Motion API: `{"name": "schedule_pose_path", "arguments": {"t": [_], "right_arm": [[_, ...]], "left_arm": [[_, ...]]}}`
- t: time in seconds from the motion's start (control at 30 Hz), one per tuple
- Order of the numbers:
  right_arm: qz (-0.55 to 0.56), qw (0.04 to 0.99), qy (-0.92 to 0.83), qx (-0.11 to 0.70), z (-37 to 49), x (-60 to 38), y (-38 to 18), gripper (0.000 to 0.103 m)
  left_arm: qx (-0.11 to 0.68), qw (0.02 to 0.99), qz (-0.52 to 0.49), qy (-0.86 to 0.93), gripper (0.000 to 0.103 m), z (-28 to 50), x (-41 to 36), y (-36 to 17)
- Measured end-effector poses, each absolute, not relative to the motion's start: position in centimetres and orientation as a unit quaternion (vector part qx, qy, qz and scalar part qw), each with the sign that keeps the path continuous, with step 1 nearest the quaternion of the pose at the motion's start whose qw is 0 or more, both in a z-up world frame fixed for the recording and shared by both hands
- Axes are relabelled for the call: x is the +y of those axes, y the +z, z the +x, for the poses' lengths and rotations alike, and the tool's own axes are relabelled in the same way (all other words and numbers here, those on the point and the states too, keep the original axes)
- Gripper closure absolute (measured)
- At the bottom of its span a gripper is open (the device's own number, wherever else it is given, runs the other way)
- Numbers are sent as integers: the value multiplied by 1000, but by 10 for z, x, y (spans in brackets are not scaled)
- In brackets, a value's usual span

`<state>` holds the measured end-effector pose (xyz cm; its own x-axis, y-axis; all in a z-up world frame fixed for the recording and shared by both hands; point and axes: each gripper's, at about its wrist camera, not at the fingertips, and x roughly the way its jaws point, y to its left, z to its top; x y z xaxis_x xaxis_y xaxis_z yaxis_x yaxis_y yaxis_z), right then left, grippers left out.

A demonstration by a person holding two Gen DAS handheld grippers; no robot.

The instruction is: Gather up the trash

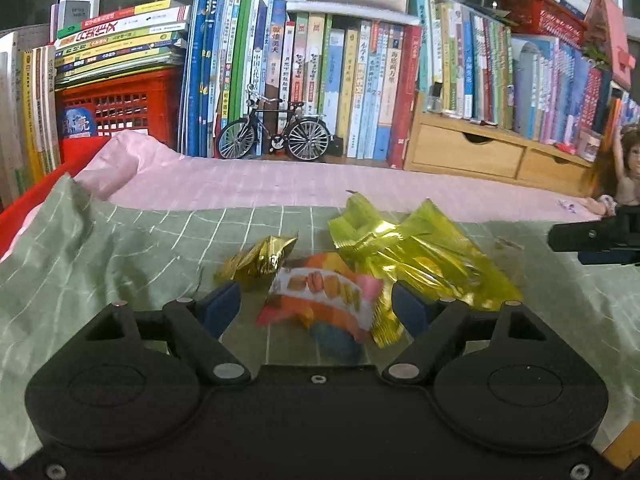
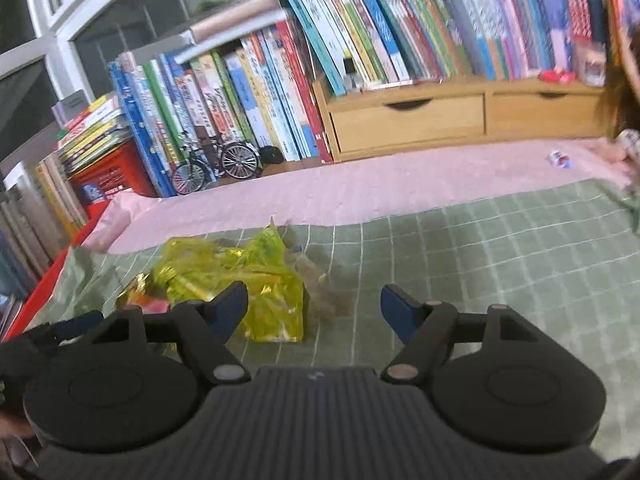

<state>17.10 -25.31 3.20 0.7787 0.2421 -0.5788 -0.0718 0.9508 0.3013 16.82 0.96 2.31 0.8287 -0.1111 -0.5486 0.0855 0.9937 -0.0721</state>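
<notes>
Three pieces of trash lie on the green checked cloth [image 1: 120, 248]. An orange and white snack wrapper [image 1: 320, 300] sits between the spread fingers of my open left gripper [image 1: 316, 304], untouched by either pad. A small gold foil wrapper [image 1: 260, 260] lies just beyond it to the left. A large yellow-green foil bag [image 1: 420, 248] lies to the right. In the right wrist view the same foil bag [image 2: 236, 276] lies ahead and left of my open right gripper [image 2: 314, 306], whose left fingertip overlaps its near edge. The right gripper's tip [image 1: 592, 236] shows at the left view's right edge.
A pink cloth [image 1: 320, 184] covers the table behind the green one. Rows of books [image 1: 320, 80], a model bicycle [image 1: 276, 132], a red crate [image 1: 116, 104], wooden drawers [image 2: 408, 120] and a doll [image 1: 620, 168] line the back. A small wrapper [image 2: 560, 159] lies far right.
</notes>
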Motion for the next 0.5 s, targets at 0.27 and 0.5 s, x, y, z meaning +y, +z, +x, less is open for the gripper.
{"name": "schedule_pose_path", "arguments": {"t": [0.27, 0.5], "right_arm": [[174, 912, 65, 365, 219, -243, -4, 80], [174, 921, 88, 338, 192, -251, 9, 83]], "left_arm": [[320, 945, -28, -55, 55, 196, 0, 6], [290, 953, -24, -85, 59, 168, -3, 27]]}}
